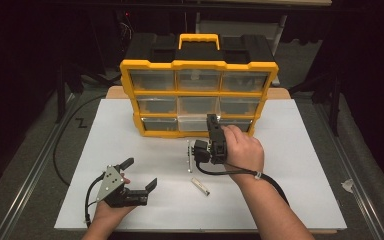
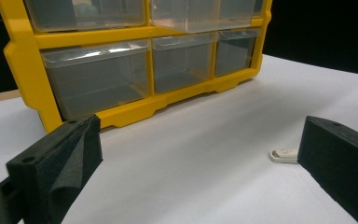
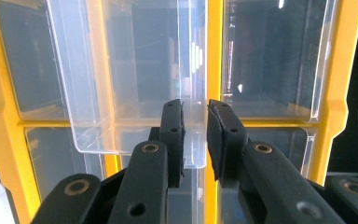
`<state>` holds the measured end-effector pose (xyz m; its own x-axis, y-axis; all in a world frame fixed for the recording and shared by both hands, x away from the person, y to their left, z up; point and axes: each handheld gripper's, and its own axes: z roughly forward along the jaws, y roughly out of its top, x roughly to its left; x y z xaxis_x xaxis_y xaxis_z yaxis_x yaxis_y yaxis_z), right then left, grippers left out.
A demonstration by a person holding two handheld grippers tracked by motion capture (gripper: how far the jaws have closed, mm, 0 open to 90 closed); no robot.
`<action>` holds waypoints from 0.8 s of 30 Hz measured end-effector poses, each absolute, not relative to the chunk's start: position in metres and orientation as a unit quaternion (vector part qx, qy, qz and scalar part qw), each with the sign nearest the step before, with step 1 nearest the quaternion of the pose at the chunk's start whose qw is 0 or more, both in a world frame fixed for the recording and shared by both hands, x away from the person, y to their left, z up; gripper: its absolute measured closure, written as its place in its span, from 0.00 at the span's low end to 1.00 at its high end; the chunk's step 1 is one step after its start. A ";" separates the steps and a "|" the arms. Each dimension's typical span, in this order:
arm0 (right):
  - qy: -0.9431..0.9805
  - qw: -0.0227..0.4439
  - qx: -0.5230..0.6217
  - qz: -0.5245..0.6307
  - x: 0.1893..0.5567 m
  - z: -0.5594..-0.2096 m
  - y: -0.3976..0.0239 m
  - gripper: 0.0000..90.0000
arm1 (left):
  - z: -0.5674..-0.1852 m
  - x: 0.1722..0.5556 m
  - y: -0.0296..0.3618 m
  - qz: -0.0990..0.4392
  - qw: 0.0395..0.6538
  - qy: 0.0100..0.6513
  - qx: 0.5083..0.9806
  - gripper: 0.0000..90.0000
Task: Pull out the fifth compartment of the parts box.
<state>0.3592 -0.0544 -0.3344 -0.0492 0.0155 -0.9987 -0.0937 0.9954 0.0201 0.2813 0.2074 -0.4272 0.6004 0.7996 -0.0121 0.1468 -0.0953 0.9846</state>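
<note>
Yellow-framed organiser (image 1: 198, 65) with clear drawers stands at the back of the white surface (image 1: 300, 165). The right gripper (image 1: 213, 131) pinches the front wall of the partly drawn bottom-middle drawer (image 3: 135, 93) between nearly closed jaws. The left gripper (image 1: 140, 176) rests with jaws spread wide, holding nothing. The left gripper view shows a small white tag (image 2: 284, 154) whose writing is illegible.
</note>
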 end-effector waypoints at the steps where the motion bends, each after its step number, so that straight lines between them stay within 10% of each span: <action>1: 0.723 0.689 -0.027 0.041 0.358 -0.334 -0.054 0.88 | -0.427 0.281 0.208 0.283 0.577 0.345 0.684 0.00; 24: 0.719 0.692 -0.034 0.048 0.345 -0.338 -0.055 0.87 | -0.427 0.281 0.208 0.283 0.577 0.343 0.685 0.00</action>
